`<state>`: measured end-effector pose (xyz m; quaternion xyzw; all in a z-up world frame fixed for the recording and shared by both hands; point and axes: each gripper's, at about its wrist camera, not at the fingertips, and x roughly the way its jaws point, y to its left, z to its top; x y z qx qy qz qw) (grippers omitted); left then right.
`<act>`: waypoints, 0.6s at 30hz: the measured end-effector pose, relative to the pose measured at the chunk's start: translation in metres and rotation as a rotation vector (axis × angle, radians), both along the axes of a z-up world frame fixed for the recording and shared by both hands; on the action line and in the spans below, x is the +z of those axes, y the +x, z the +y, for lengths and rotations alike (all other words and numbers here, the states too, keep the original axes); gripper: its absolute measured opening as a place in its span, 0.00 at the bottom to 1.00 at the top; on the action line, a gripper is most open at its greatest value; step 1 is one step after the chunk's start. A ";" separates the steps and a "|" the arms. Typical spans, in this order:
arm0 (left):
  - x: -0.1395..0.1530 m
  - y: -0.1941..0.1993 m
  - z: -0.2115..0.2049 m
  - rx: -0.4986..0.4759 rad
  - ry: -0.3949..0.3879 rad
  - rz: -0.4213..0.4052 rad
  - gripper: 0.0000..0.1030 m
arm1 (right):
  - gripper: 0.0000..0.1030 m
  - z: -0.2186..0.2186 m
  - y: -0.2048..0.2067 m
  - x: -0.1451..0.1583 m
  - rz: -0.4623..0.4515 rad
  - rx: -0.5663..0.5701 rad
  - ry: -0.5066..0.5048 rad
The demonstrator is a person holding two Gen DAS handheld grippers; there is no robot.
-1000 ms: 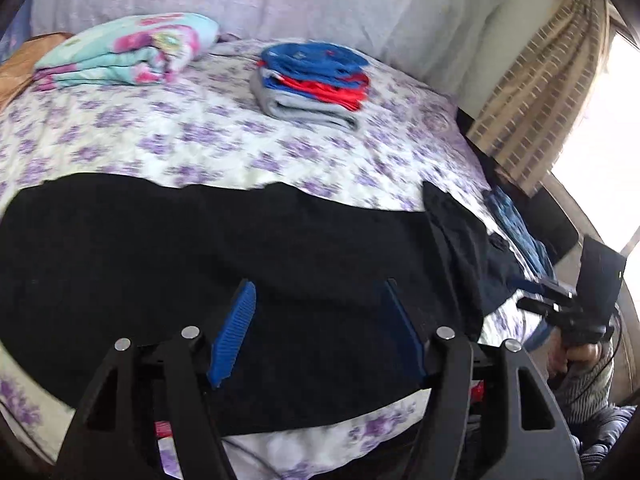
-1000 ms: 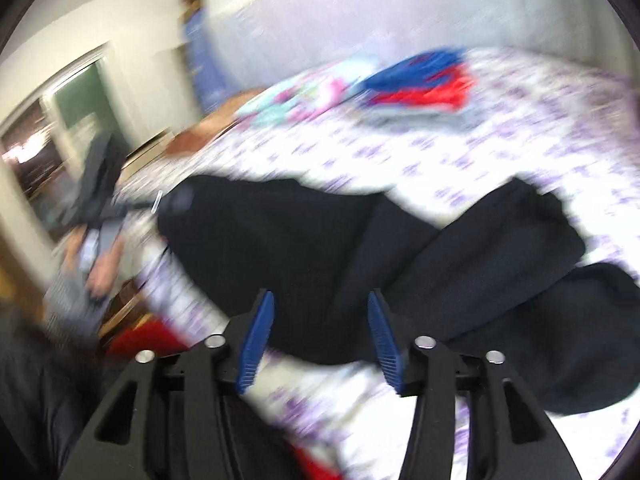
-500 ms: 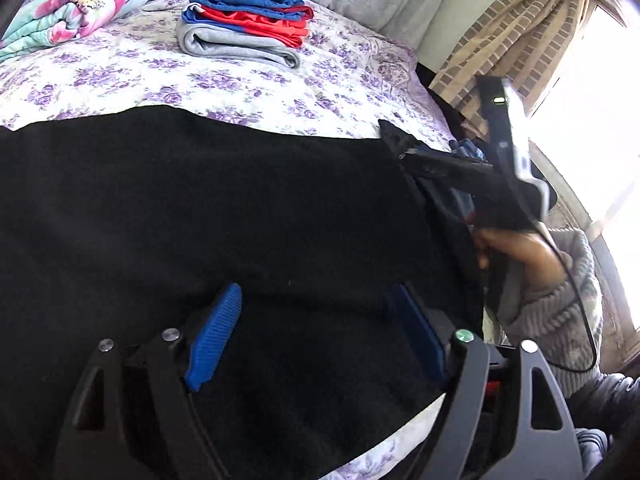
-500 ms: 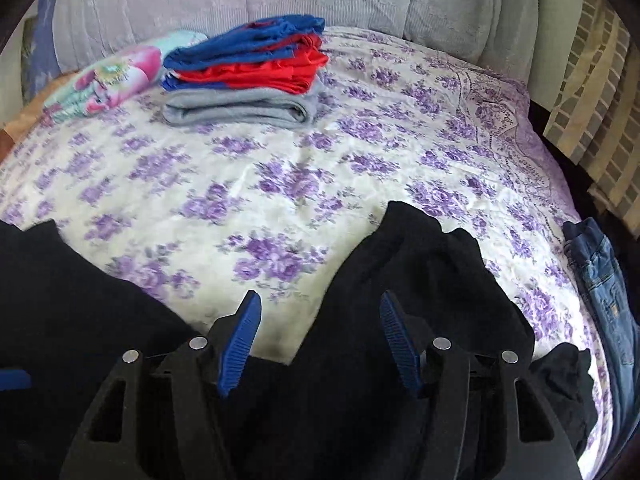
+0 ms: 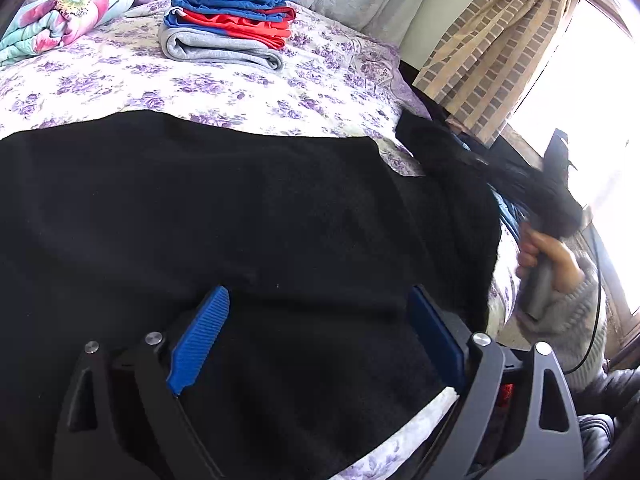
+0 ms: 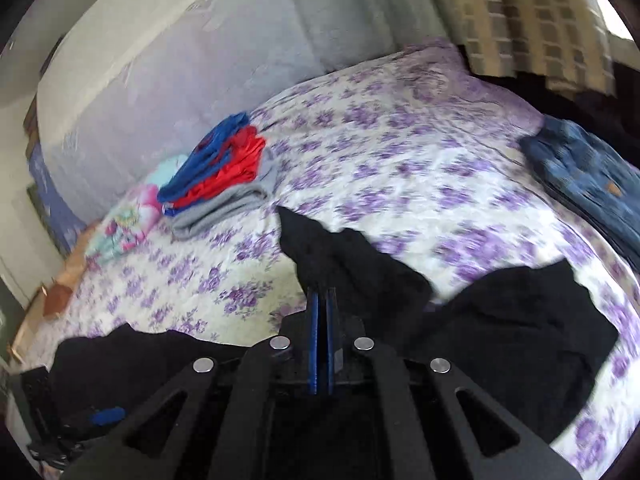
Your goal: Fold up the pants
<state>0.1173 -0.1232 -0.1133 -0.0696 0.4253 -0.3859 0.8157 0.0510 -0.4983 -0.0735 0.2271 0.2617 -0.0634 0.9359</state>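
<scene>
Black pants (image 5: 240, 216) lie spread across the floral bed. My left gripper (image 5: 316, 304) is open and hovers just above the black fabric near the bed's front edge, holding nothing. My right gripper (image 6: 321, 300) is shut on a raised part of the black pants (image 6: 344, 256), which bunches up over its blue pads. In the left wrist view the right gripper (image 5: 532, 196) shows at the right edge of the bed, pinching the pants' end and held by a hand. More black fabric (image 6: 520, 320) lies to the right of the right gripper.
A stack of folded blue, red and grey clothes (image 5: 228, 24) sits at the far side of the bed (image 5: 120, 80). A folded floral blanket (image 5: 60, 20) lies at the far left. Blue jeans (image 6: 588, 176) lie at the bed's right edge. A curtain (image 5: 492, 48) hangs beside the window.
My right gripper has closed on the end of the black pants and lifted it. My left gripper stays open, close over the fabric.
</scene>
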 end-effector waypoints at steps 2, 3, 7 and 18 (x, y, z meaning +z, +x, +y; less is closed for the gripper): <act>0.000 0.000 0.000 0.004 0.001 0.002 0.86 | 0.03 -0.032 -0.043 -0.012 0.004 -0.086 0.106; 0.000 0.000 -0.001 0.005 0.002 0.002 0.86 | 0.03 -0.045 -0.061 -0.025 0.025 -0.116 0.169; 0.000 0.000 -0.005 0.010 0.018 -0.001 0.88 | 0.11 -0.076 -0.095 -0.063 0.030 -0.168 0.420; 0.001 -0.003 -0.010 0.046 0.060 -0.005 0.89 | 0.04 -0.090 -0.095 -0.060 -0.111 -0.160 0.411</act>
